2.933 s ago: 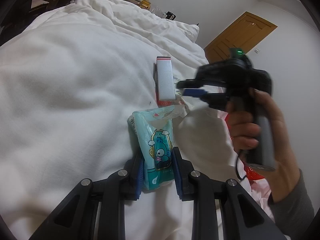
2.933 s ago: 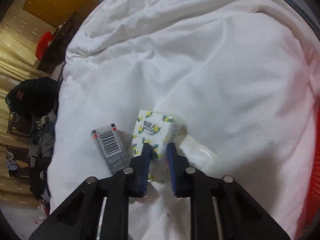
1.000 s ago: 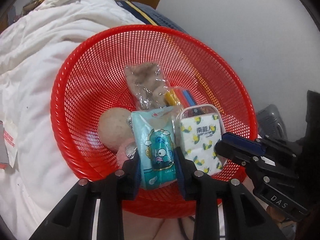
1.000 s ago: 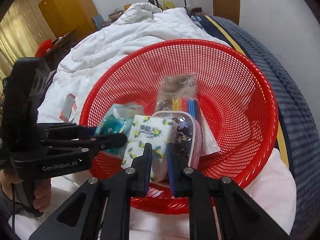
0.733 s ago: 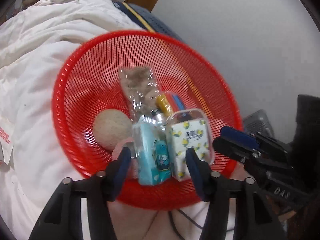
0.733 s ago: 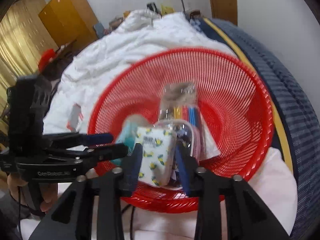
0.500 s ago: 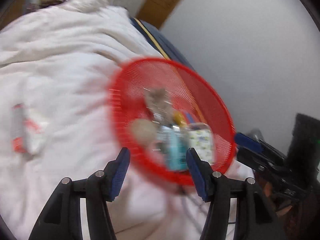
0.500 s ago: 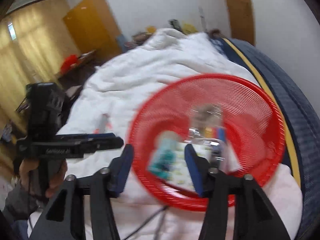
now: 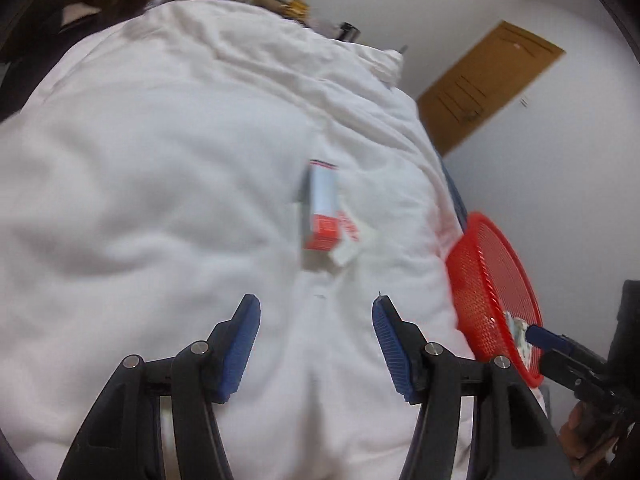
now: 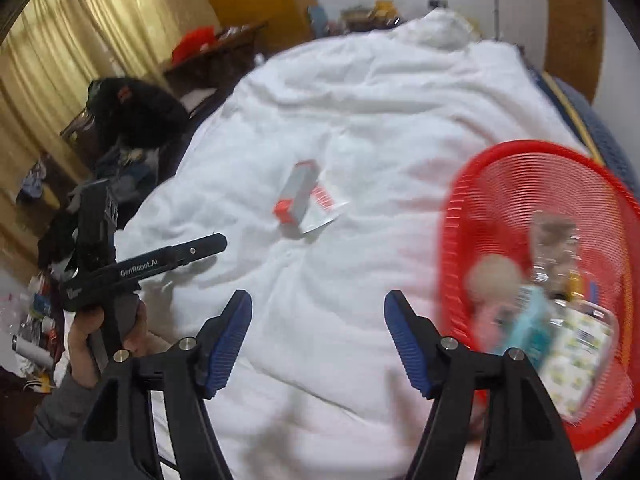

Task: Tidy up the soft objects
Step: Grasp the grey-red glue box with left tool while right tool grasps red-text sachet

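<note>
Red mesh basket (image 10: 532,184) sits on the bed at the right edge of the white duvet (image 10: 360,120), blurred. Inside: one teal tissue pack (image 10: 530,326), one white pack with yellow lemon print (image 10: 576,354), one tan round ball (image 10: 494,278), one clear bag with brownish contents (image 10: 556,236), some coloured pens, count unclear. On the duvet well apart from the basket: one grey-and-red box (image 9: 322,208) lying flat, touching one white-and-red flat packet (image 9: 352,236) beside it. Left gripper (image 9: 316,344) over bare duvet, jaws wide, nothing between. Right gripper (image 10: 318,340) jaws opening, wide, nothing between, basket just to its right. A hand (image 10: 104,324) grips the left gripper's handle, grey sleeve below.
</note>
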Available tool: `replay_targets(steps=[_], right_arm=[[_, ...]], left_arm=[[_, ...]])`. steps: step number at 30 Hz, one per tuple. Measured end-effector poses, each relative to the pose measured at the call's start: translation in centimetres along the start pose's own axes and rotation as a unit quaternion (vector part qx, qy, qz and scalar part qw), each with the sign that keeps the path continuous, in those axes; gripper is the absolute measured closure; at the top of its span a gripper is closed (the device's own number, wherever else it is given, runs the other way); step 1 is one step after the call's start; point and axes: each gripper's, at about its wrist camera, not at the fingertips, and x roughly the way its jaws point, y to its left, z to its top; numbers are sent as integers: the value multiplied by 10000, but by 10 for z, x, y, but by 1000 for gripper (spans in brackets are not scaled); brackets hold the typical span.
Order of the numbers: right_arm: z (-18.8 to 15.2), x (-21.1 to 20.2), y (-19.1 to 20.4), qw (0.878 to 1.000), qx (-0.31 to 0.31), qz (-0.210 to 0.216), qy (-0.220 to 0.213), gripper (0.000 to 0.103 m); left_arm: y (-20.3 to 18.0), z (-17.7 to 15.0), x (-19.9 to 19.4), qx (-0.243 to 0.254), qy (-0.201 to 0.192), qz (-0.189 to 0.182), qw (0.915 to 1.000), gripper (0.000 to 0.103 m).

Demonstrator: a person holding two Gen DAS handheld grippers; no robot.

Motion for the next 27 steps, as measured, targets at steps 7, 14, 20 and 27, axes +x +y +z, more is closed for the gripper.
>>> replay_targets(steps=[7, 14, 20, 27], right_arm=[[54, 79, 34, 9969, -447, -441, 483, 35], [56, 93, -9, 9927, 768, -927, 43, 35], [43, 94, -29, 9911, 1191, -589, 62, 35], [39, 103, -29, 9920, 1180, -412, 175, 35]], left_arm=[[33, -5, 4, -537, -50, -122, 9985, 42], [11, 23, 33, -29, 288, -25, 9996, 42], [-10, 55, 75, 500, 358, 623, 9962, 42], [-35, 72, 123, 1147, 763, 1321, 9816, 76]])
